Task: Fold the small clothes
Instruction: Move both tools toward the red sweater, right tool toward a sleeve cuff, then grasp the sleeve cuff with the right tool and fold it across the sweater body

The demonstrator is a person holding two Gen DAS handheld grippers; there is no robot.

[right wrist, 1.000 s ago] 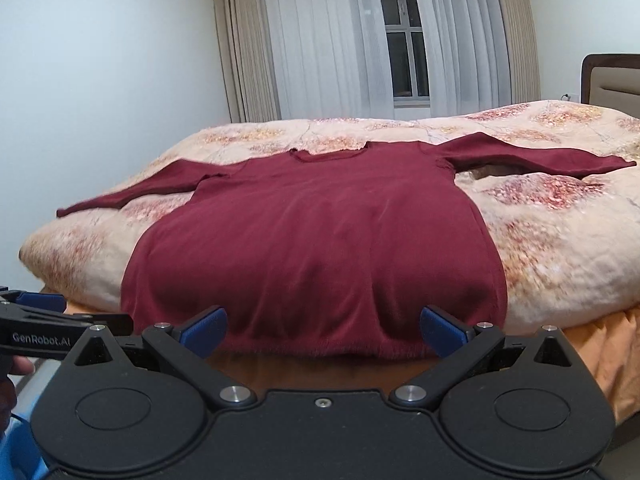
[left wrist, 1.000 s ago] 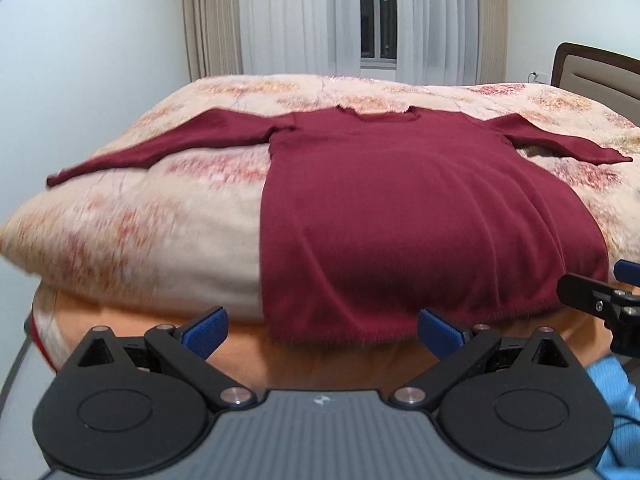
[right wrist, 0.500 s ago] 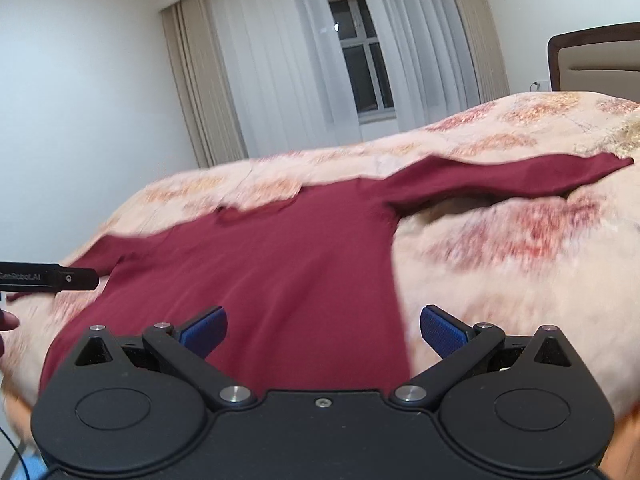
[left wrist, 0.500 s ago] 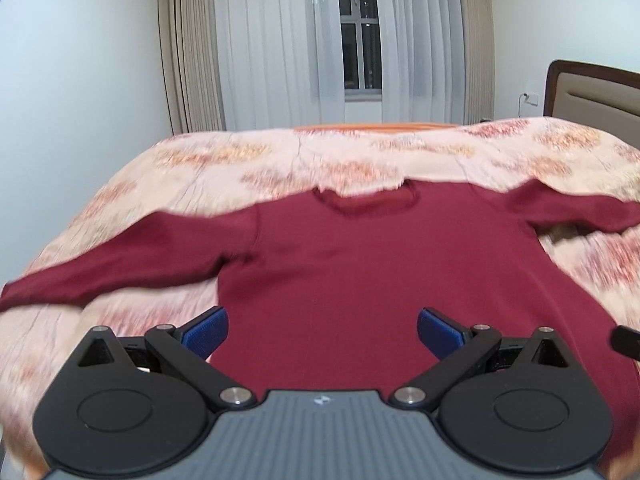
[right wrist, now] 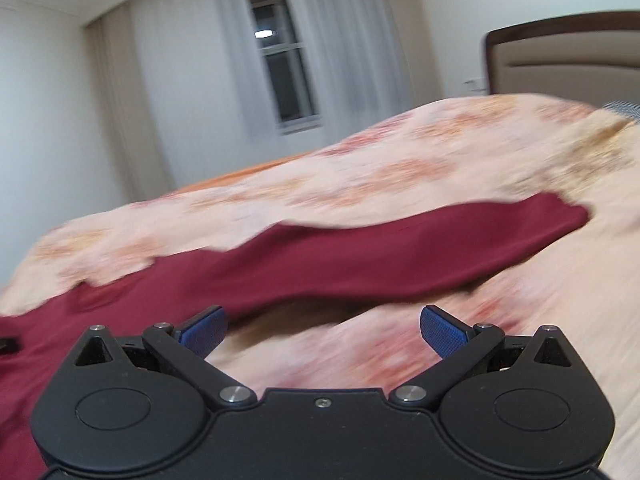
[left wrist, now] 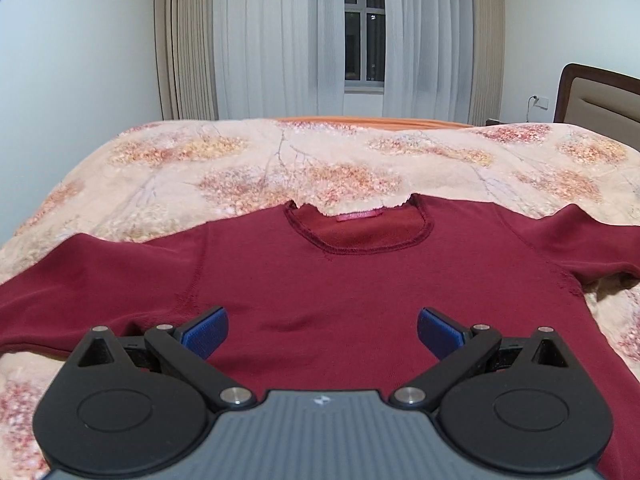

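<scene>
Both grippers have moved in over the bed point(left wrist: 168, 168) since a second ago, our left gripper point(left wrist: 322, 326) above the chest of the flat red sweater point(left wrist: 360, 276), our right gripper point(right wrist: 323, 326) near its right sleeve point(right wrist: 420, 252), seemingly untouched through blur, both spread wide.

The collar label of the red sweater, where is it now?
In the left wrist view the pink collar label sits inside the back of the neckline of the red sweater, centred ahead of the open left gripper, on the floral duvet.
</scene>
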